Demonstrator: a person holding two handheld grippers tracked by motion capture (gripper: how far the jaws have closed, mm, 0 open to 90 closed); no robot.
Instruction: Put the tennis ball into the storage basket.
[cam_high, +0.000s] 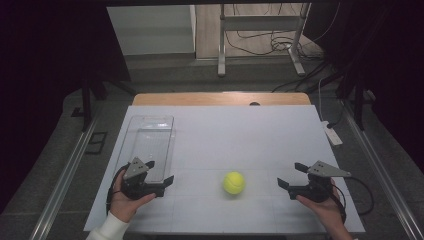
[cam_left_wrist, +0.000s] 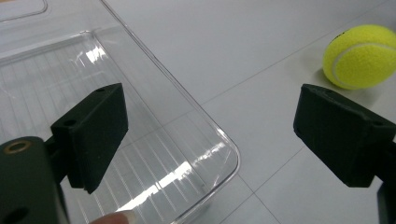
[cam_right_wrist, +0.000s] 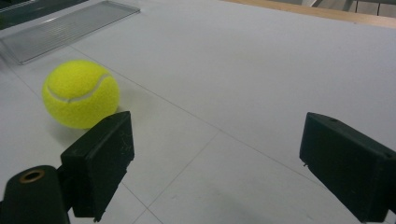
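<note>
High view: tennis ball (cam_high: 233, 183) between both tools.

A fuzzy felt tennis ball (cam_high: 234, 182) lies by a glossy clear plastic tray (cam_high: 150, 145) on matt white tabletop (cam_high: 250, 135).

The left tongs (cam_left_wrist: 210, 135) stand with their two black jaws wide apart, nothing between them. One jaw hangs over a clear, ribbed plastic tray (cam_left_wrist: 154, 154) with a rounded corner, lying on the pale grey desk (cam_left_wrist: 233, 42). A yellow-green felt tennis ball (cam_left_wrist: 360, 56) rests on the desk beyond the other jaw, well apart from the tray. A fingertip (cam_left_wrist: 116, 218) shows at the bottom edge.
</note>
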